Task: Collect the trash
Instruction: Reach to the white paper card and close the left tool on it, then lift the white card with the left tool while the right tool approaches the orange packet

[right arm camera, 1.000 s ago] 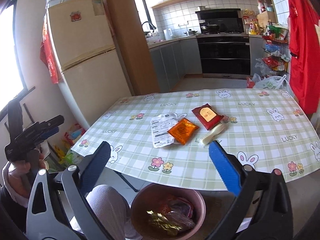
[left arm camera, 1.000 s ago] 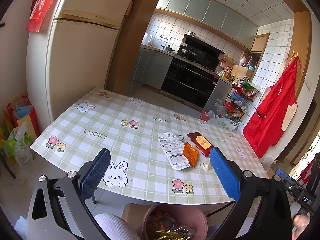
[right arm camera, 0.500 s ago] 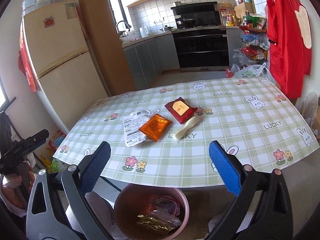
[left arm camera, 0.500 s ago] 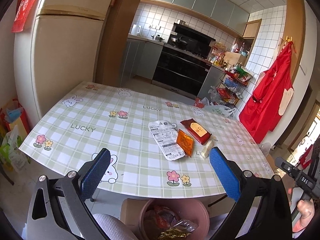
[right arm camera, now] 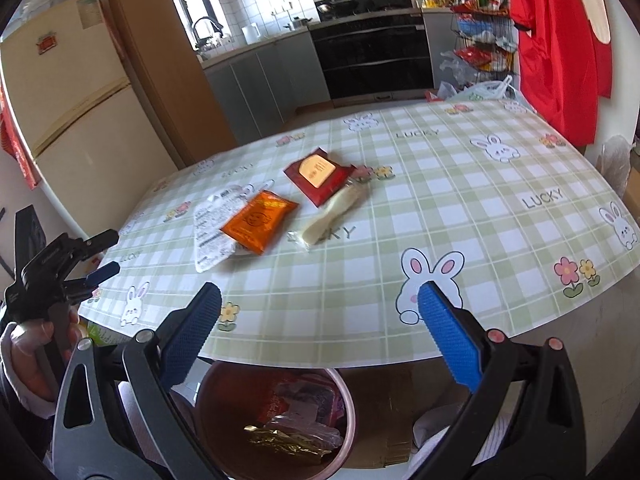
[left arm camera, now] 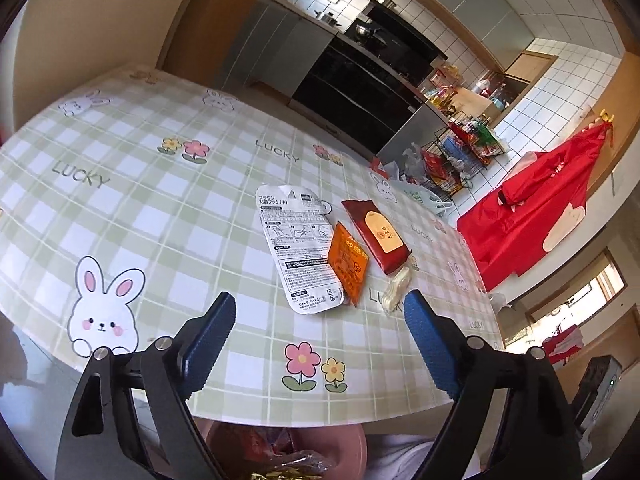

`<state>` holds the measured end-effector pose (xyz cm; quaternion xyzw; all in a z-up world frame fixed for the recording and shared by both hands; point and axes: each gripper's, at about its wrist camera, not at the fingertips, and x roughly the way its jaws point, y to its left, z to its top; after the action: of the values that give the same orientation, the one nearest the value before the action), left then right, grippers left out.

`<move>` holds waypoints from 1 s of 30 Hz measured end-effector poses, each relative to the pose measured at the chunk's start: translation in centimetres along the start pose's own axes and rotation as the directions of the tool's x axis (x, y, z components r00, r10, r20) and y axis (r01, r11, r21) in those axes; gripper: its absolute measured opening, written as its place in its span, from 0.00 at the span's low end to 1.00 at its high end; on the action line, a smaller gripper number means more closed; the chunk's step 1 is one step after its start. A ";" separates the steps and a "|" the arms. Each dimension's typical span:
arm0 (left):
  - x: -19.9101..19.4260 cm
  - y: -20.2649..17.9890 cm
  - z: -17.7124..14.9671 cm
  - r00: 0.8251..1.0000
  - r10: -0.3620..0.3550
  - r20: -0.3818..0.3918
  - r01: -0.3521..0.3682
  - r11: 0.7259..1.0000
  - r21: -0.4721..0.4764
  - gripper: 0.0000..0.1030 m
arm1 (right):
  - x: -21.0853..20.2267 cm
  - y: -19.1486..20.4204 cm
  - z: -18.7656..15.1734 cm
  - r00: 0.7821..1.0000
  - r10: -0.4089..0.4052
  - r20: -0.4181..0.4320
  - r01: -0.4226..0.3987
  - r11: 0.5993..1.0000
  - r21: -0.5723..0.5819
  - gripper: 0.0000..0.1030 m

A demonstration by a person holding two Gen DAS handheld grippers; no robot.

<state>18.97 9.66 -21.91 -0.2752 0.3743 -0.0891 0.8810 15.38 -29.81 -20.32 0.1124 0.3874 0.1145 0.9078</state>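
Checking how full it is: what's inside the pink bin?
The bin holds a gold foil wrapper, clear plastic and red packets. Anything beneath them is hidden.

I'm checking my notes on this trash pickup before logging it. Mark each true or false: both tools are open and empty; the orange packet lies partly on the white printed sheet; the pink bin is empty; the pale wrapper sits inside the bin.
1. Both the left tool and the right tool are open and empty. True.
2. The orange foil packet lies partly on the white printed sheet. True.
3. The round pink bin is empty. False: it holds wrappers.
4. The pale translucent wrapper is in the bin. False: it lies on the checked tablecloth.
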 end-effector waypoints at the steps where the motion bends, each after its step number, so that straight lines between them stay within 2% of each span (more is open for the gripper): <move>1: 1.2 0.4 0.2 1.000 0.002 -0.014 -0.002 1.000 -0.018 0.78 | 0.6 -0.4 0.0 1.000 -0.002 -0.009 0.002 1.000 0.008 0.94; 9: 9.1 3.1 2.3 0.996 -0.023 -0.091 0.009 0.988 -0.157 0.66 | 5.5 -2.3 0.8 0.998 -0.006 -0.068 0.008 0.999 0.036 0.94; 13: 11.6 4.5 2.9 0.993 -0.061 -0.098 0.038 0.974 -0.224 0.61 | 7.4 -2.5 1.5 0.997 -0.009 -0.081 0.011 1.000 0.027 0.94; 18: 13.9 4.2 3.4 0.994 -0.049 -0.101 0.032 0.986 -0.163 0.61 | 9.3 -2.1 2.6 0.996 0.008 -0.086 -0.006 1.000 0.021 0.94; 21: 15.2 4.7 3.5 0.991 -0.067 -0.114 0.043 0.979 -0.198 0.60 | 9.9 -1.5 2.8 0.995 0.019 -0.093 -0.019 1.000 0.004 0.94; 23: 15.5 4.8 3.6 0.991 -0.070 -0.111 0.047 0.978 -0.205 0.57 | 10.3 -1.1 3.0 0.995 0.021 -0.101 -0.022 1.000 -0.009 0.94; 25: 15.9 4.8 3.8 0.990 -0.074 -0.122 0.048 0.978 -0.203 0.50 | 10.7 -1.0 3.0 0.994 0.024 -0.108 -0.025 1.000 -0.012 0.94; 27: 16.2 5.0 3.8 0.986 -0.091 -0.141 0.058 0.974 -0.221 0.20 | 11.1 -0.7 3.1 0.993 0.031 -0.115 -0.032 0.999 -0.009 0.94; 30: 15.4 5.4 3.7 0.993 -0.067 -0.102 0.041 0.971 -0.236 0.17 | 11.5 0.0 3.1 0.991 0.056 -0.125 -0.057 0.998 -0.010 0.94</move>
<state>32.22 10.12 -32.20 -0.3817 0.4221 -0.0832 0.8181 25.42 -26.79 -26.05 0.1099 0.4391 0.1496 0.8790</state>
